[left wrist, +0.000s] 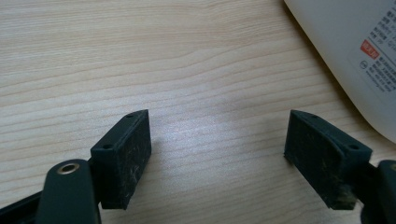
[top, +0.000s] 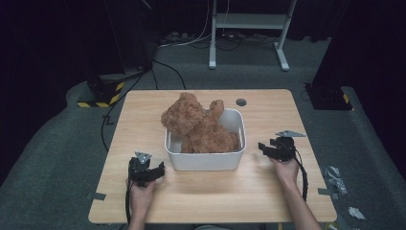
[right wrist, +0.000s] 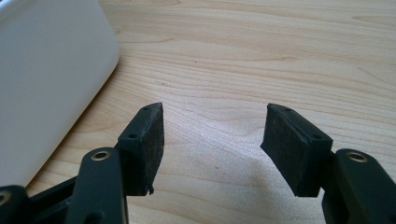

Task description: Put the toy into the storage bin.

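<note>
Two forearms come in over the near edge of the desk, one gripper in each hand. Left gripper sits near the near-left part of the desk, jaws spread wide with nothing between them but bare wood; its own view shows both black pads apart and a white wall just off to one side. Right gripper rests out toward the right edge, jaws likewise parted and empty, pointing inward at the white bin.

That bin stands mid-desk, a touch toward the near edge, and it sits squarely between the two grippers, each just beside one of its short ends. Its long side runs left to right across the desk. Inside it, and spilling well above the rim, is one brown plush toy, its bulk leaning toward the bin's far-left corner. So the toy lies ahead and inward of both sets of jaws, higher than either. My guess is the left gripper has the shorter trip to the raised part of the plush, though both look about level with the bin.

Count: one bin, one plush toy, two grippers, two hands. One small dark round hole marks the desk near its far edge.
</note>
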